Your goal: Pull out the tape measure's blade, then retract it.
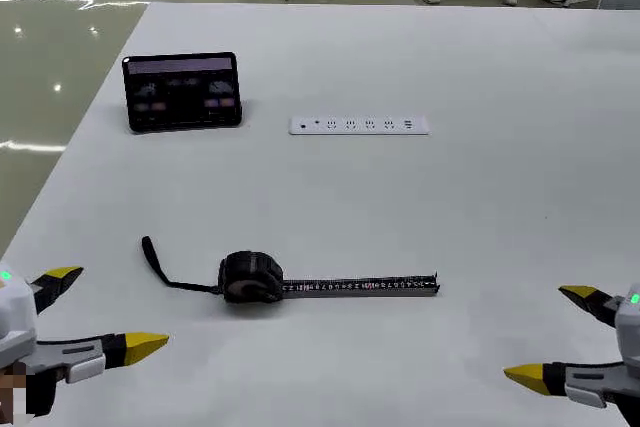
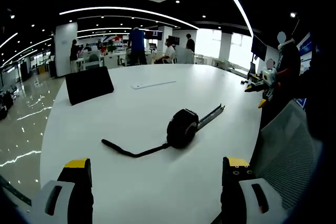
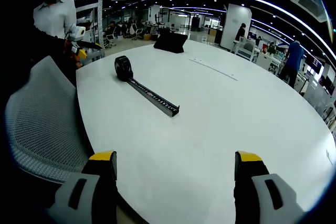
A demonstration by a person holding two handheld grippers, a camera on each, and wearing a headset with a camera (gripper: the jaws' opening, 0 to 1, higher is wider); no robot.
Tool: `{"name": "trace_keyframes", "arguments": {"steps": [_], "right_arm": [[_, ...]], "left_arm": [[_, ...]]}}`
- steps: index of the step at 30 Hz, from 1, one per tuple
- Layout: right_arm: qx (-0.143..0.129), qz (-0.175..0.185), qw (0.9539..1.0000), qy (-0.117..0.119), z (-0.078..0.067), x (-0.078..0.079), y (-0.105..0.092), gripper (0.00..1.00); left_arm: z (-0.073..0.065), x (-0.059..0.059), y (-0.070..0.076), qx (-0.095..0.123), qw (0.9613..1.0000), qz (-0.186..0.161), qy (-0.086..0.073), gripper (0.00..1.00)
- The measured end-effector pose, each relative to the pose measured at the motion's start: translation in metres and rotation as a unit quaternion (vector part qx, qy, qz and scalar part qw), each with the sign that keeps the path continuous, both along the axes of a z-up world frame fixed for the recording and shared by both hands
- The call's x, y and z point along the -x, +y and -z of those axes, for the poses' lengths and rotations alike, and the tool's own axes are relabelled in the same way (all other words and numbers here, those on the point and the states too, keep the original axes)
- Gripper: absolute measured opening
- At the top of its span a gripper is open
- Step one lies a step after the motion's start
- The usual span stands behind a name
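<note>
Your left gripper (image 1: pixel 112 309) and right gripper (image 1: pixel 545 334) both gape wide, empty. Tape measure (image 1: pixel 250 277) lies between them, ahead, blade (image 1: pixel 360 285) out toward the right one, strap (image 1: pixel 158 265) toward the left. Tablet (image 1: pixel 182 91), power strip (image 1: pixel 358 125) well beyond.

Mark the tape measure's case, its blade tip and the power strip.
tape measure's case (image 1: pixel 250 277), head view: middle of housing.
blade tip (image 1: pixel 434 284), head view: end hook.
power strip (image 1: pixel 358 126), head view: top face, centre.
</note>
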State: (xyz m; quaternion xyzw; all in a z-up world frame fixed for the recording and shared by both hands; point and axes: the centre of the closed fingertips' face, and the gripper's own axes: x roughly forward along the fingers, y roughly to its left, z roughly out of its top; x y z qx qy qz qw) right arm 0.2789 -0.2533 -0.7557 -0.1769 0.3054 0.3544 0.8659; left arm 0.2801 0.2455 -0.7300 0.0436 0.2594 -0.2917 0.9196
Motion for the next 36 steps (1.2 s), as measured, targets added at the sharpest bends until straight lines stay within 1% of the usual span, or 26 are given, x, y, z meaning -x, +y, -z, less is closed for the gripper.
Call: {"name": "trace_keyframes", "arguments": {"steps": [4, 6, 7, 8, 9, 10, 11, 14, 20, 21, 22, 24, 26, 28, 30, 31, 32, 33, 34, 36], "right_arm": [[-0.011, 0.022, 0.9997, -0.001, -0.004, 0.011, -0.013, 0.97], [-0.011, 0.023, 0.9997, -0.006, -0.007, 0.014, -0.014, 1.0], [-0.012, 0.025, 0.9996, -0.006, -0.009, 0.015, -0.016, 1.0], [-0.013, 0.027, 0.9995, -0.004, -0.012, 0.018, -0.013, 1.0], [-0.013, 0.027, 0.9996, -0.004, -0.013, 0.019, -0.013, 1.0], [-0.01, 0.027, 0.9996, -0.005, -0.014, 0.019, -0.012, 1.0], [-0.008, 0.026, 0.9996, -0.003, -0.014, 0.02, -0.012, 1.0], [-0.006, 0.022, 0.9997, -0.004, -0.016, 0.019, -0.012, 1.0], [-0.005, 0.016, 0.9998, -0.008, -0.017, 0.02, -0.014, 1.0], [0.001, 0.013, 0.9999, -0.009, -0.016, 0.022, -0.014, 1.0], [0.001, 0.009, 0.9999, -0.007, -0.015, 0.024, -0.013, 1.0], [0.0, 0.008, 1.0, -0.005, -0.014, 0.026, -0.015, 1.0], [-0.002, 0.012, 0.9999, -0.003, -0.013, 0.029, -0.015, 1.0], [-0.003, 0.014, 0.9999, -0.002, -0.012, 0.029, -0.017, 1.0], [-0.003, 0.015, 0.9999, 0.001, -0.01, 0.03, -0.019, 1.0], [-0.002, 0.014, 0.9999, 0.0, -0.01, 0.03, -0.019, 1.0], [-0.003, 0.013, 0.9999, -0.002, -0.01, 0.029, -0.019, 1.0], [-0.005, 0.011, 0.9999, -0.003, -0.011, 0.028, -0.019, 1.0], [-0.004, 0.01, 0.9999, -0.003, -0.01, 0.027, -0.018, 1.0], [-0.001, 0.012, 0.9999, -0.005, -0.009, 0.023, -0.02, 1.0]], "left_arm": [[0.001, 0.017, -0.001, 0.001, 1.0, 0.0, 0.001, 1.0], [0.004, 0.022, -0.001, 0.0, 1.0, -0.002, 0.005, 1.0], [0.006, 0.024, 0.0, 0.001, 0.9999, -0.006, 0.008, 1.0], [0.008, 0.028, 0.0, 0.002, 0.9998, -0.007, 0.019, 1.0], [0.011, 0.029, 0.0, -0.001, 0.9996, -0.006, 0.027, 1.0], [0.011, 0.03, 0.0, -0.005, 0.9997, -0.007, 0.021, 1.0], [0.01, 0.029, 0.0, -0.007, 0.9998, -0.005, 0.016, 1.0], [0.009, 0.028, -0.003, -0.012, 0.9998, 0.0, 0.014, 1.0], [0.004, 0.021, -0.005, -0.009, 0.9999, 0.005, 0.005, 1.0], [0.003, 0.018, -0.005, -0.007, 1.0, 0.007, -0.003, 1.0], [0.001, 0.016, -0.005, -0.006, 0.9999, 0.008, -0.01, 1.0], [0.001, 0.015, -0.005, -0.003, 0.9999, 0.008, -0.008, 1.0], [0.004, 0.012, -0.002, -0.006, 1.0, 0.003, -0.006, 1.0], [0.003, 0.012, -0.002, -0.002, 1.0, 0.0, -0.006, 1.0], [0.002, 0.014, -0.001, 0.001, 0.9999, -0.004, -0.009, 1.0], [0.001, 0.014, -0.001, -0.002, 0.9998, -0.006, -0.017, 1.0], [0.001, 0.015, 0.0, -0.003, 0.9998, -0.007, -0.018, 1.0], [0.002, 0.015, 0.001, -0.001, 0.9998, -0.009, -0.016, 1.0], [0.004, 0.015, 0.003, 0.005, 0.9998, -0.016, -0.006, 1.0], [0.007, 0.014, 0.006, -0.001, 0.9998, -0.019, -0.004, 1.0]]}}
